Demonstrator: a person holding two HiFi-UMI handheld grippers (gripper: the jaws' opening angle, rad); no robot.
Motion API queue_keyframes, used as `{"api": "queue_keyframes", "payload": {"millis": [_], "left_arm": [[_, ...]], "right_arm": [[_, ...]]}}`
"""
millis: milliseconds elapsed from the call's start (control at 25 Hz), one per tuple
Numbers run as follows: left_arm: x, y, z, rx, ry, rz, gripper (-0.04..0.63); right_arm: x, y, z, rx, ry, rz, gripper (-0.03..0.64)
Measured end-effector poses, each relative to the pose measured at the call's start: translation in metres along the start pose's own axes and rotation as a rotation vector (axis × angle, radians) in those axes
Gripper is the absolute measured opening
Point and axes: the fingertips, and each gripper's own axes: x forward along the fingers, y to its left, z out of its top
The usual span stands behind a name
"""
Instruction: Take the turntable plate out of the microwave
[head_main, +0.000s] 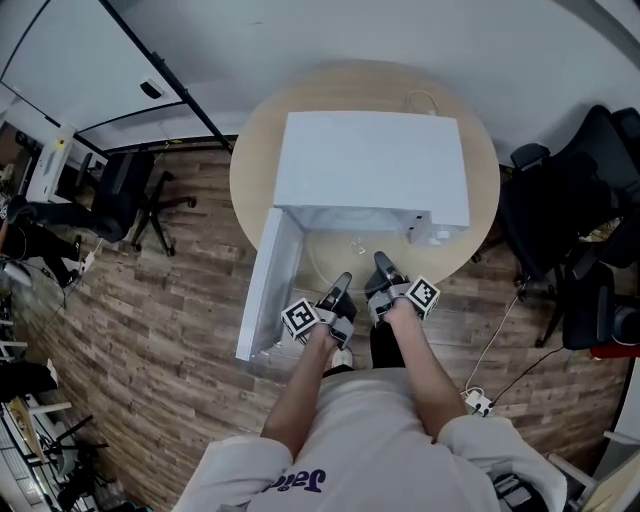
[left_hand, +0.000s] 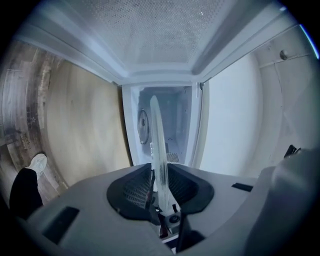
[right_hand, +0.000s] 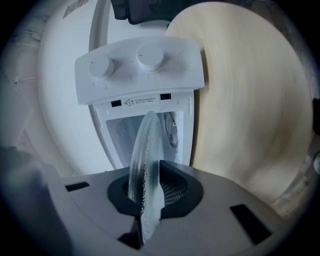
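Note:
A white microwave (head_main: 370, 165) stands on a round wooden table (head_main: 480, 215), its door (head_main: 265, 285) swung open to the left. The clear glass turntable plate (head_main: 352, 247) hangs in front of the open cavity, faint in the head view. My left gripper (head_main: 343, 280) grips its near left rim and my right gripper (head_main: 382, 262) its near right rim. In the left gripper view the plate (left_hand: 156, 145) runs edge-on between the jaws of the left gripper (left_hand: 161, 200), with the cavity (left_hand: 167, 125) beyond. In the right gripper view the plate (right_hand: 145, 155) sits clamped in the right gripper (right_hand: 147, 200), below the control panel (right_hand: 140, 65).
Black office chairs stand at the right (head_main: 560, 220) and at the left (head_main: 130, 190) of the table. A power strip (head_main: 478, 402) with cables lies on the wooden floor by the person's right side. The open door juts past the table's edge on the left.

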Motion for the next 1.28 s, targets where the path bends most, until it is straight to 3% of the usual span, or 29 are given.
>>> {"api": "queue_keyframes", "payload": {"millis": [160,400,520,640,1080,1280], "left_arm": [[0.003,-0.006,0.008,-0.021,-0.017,-0.022,0.183],[-0.003,-0.019,0.014,-0.024,-0.041,-0.036,0.183],[-0.009,-0.028,0.004,-0.021,-0.004,-0.055,0.144],[-0.016,-0.038,-0.008,-0.02,0.02,-0.073,0.049],[-0.032,-0.116,-0.018,0.017,0.05,-0.086,0.038],[-0.039,-0.147,-0.02,-0.013,0.057,-0.092,0.037]], "right_arm": [[-0.016,0.007,-0.009,-0.018,0.017,0.015,0.031],[-0.049,0.022,-0.025,-0.03,0.018,0.035,0.032],[-0.065,0.032,-0.026,-0.027,-0.004,0.051,0.034],[-0.079,0.043,-0.028,-0.003,-0.034,0.074,0.034],[-0.098,0.116,-0.048,-0.007,-0.029,0.106,0.034],[-0.103,0.15,-0.056,-0.098,-0.014,0.074,0.032]]}}
